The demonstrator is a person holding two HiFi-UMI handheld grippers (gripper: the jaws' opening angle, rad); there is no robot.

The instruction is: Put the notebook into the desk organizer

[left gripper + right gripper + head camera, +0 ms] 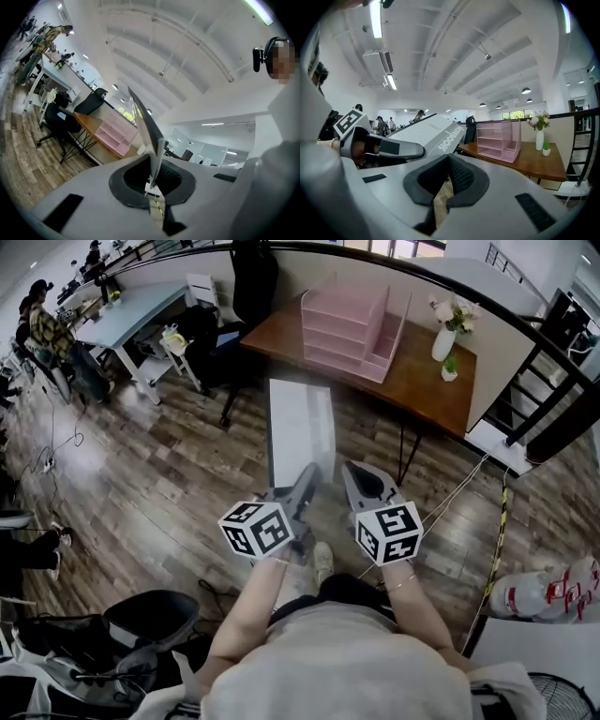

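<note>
Head view alone gives the layout. Your left gripper (306, 480) and right gripper (360, 482) sit side by side in front of your body. Forearms are stretched forward and the marker cubes face up. The notebook (301, 427) sticks out from the left one towards the brown tabletop (422, 382). It hangs over the wood floor (141, 474), short of the tabletop edge and well apart from the pink organizer (347, 326). The organizer stands on the tabletop, with a white flower vase (442, 343) and a small potted plant (450, 369) to its right.

Left gripper view shows the grip. The left gripper (153, 163) has its fingers pinching the near edge of the notebook (147, 129). You see it edge-on, a thin slab rising out of the fingers. The organizer (115, 136) is far behind it.

Right gripper view shows what the others don't. The right gripper (449, 163) has its fingers pressed together with nothing between them, only floor below. The left gripper (418, 151) is off to its left, holding the notebook (426, 133) with the cover tilted up. The cover is pale grey with "Notebook" printed along one edge. The organizer (497, 138), vase (539, 139) and plant (546, 150) show on the tabletop (534, 163) beyond.
</note>
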